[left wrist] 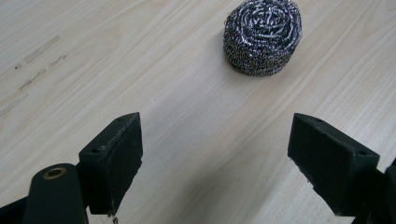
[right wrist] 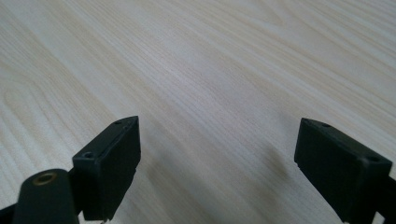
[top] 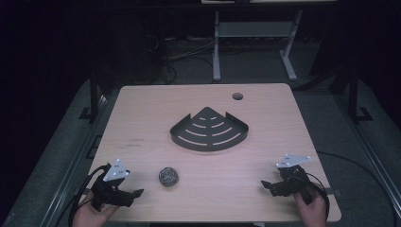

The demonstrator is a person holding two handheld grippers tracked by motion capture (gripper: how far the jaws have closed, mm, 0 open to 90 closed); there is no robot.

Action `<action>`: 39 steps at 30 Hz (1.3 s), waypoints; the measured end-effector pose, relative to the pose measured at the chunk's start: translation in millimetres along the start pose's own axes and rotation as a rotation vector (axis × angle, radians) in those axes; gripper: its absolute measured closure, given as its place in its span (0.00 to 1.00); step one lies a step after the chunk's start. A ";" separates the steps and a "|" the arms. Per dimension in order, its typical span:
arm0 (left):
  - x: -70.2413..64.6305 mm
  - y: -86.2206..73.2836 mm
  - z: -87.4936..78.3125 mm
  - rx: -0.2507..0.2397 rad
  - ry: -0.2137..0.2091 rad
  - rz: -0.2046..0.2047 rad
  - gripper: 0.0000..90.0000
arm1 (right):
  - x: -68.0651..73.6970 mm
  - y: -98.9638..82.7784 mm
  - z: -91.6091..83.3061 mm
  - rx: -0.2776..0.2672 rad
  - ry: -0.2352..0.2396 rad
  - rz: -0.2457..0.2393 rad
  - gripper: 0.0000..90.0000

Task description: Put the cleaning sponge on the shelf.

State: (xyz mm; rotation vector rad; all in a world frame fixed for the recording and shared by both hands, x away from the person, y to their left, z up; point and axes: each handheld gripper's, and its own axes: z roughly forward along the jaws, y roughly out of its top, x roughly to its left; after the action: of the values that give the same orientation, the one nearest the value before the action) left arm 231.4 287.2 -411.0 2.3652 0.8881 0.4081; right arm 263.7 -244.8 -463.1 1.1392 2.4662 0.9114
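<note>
Scourer (top: 168, 177): on table (top: 142, 118), at 7 o'clock from rack (top: 209, 129).
Rack: mid-table.
Hole (top: 237, 96): at 1 o'clock from rack.

The near strip of the table (top: 265, 156) is bare wood between the left gripper (top: 134, 195) and the right gripper (top: 267, 186), except for the steel scourer (top: 168, 177) just right of and beyond the left gripper. The left gripper's jaws stand apart with bare wood between them and the scourer. The black corner tray (top: 209, 130) occupies the table centre; bare lanes run left and right of it. A grommet hole (top: 237, 96) lies at the far edge.
</note>
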 end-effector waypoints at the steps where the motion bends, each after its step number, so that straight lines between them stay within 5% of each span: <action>1: -0.2 0.6 0.2 0.001 -0.002 -0.001 0.19 | 0.3 0.2 -0.2 0.000 -0.001 -0.001 0.16; 39: -17.1 44.8 23.8 0.080 -0.060 0.095 0.19 | 1.7 1.9 -0.9 -0.005 0.002 -0.009 0.16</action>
State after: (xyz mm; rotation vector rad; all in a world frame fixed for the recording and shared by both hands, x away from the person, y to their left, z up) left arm 252.3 238.5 -403.8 2.4866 0.7800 0.3428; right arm 263.3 -243.0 -461.2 1.1253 2.4669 0.9167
